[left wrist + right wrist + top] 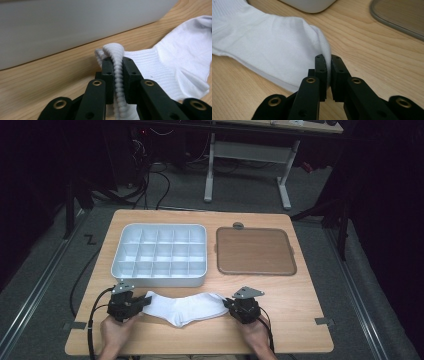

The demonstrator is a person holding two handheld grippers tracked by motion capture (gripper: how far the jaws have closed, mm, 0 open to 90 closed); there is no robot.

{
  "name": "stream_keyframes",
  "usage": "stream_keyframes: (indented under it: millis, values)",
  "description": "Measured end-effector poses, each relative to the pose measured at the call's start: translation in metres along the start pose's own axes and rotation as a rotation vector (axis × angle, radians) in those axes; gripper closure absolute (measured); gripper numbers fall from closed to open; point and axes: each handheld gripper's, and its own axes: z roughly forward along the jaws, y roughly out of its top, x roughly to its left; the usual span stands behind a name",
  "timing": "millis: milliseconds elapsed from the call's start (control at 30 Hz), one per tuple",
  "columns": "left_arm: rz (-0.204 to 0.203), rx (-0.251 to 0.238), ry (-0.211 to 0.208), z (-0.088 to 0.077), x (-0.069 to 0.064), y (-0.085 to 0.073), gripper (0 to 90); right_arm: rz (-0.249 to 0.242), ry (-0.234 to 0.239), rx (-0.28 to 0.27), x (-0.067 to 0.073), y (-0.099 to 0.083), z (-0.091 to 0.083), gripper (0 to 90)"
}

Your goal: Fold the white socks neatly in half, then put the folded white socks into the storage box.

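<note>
Here, table: a light wooden table (300, 320) with rounded corners; its grain runs across in both gripper views, and small grey tabs sit at its two near side edges.
Sock: a white sock (184, 307) lies stretched along the near edge of the table, between the two grippers and just in front of the organiser tray.
Left gripper: the left gripper (145, 302) is pinching the ribbed cuff of the sock (119, 75); the jaws are pressed together on a fold of it that stands up between them.
Right gripper: the right gripper (227, 304) is clamped on the smooth toe end of the sock (274, 47), jaws tight on the cloth.
Hands: a left hand (116, 332) and a right hand (255, 335) come in from the near edge.
Organiser tray: a white tray (159, 255) divided into many small compartments, on the far left of the table.
Brown tray: a flat brown tray (255, 251) with a grey rim, beside it on the right.
Room: dark; grey carpet floor (240, 195), black cables (150, 180) trailing on it, and the white legs of a desk (247, 155) beyond the table.
</note>
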Motion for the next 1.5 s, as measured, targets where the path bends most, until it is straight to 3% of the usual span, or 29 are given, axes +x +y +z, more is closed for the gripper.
stream_keyframes:
  millis: [167,267,400,633,933,1400,1500]
  values:
    - [-0.031,-0.018,-0.036,0.011,-0.012,-0.004,81.5,0.043,-0.026,-0.021,-0.015,-0.009,-0.01,85.6]
    - [-0.011,-0.009,-0.036,0.015,-0.017,-0.007,81.5,0.054,-0.032,-0.022,-0.021,-0.011,-0.014,85.5]
    - [-0.031,-0.006,-0.051,0.02,-0.02,-0.009,81.5,0.061,-0.051,-0.018,-0.025,-0.014,-0.017,85.2]
    - [-0.028,0.003,-0.058,0.03,-0.026,-0.015,81.4,0.051,-0.073,-0.034,-0.033,-0.018,-0.023,85.1]
    - [-0.018,0.02,-0.074,0.044,-0.035,-0.023,81.2,0.083,-0.097,-0.028,-0.049,-0.026,-0.029,85.0]
    - [-0.022,0.023,-0.078,0.053,-0.039,-0.027,80.1,0.097,-0.111,0.016,-0.054,-0.032,-0.029,84.7]
    - [0.005,0.028,-0.08,0.055,-0.04,-0.027,78.6,0.097,-0.118,0.019,-0.056,-0.033,-0.029,84.6]
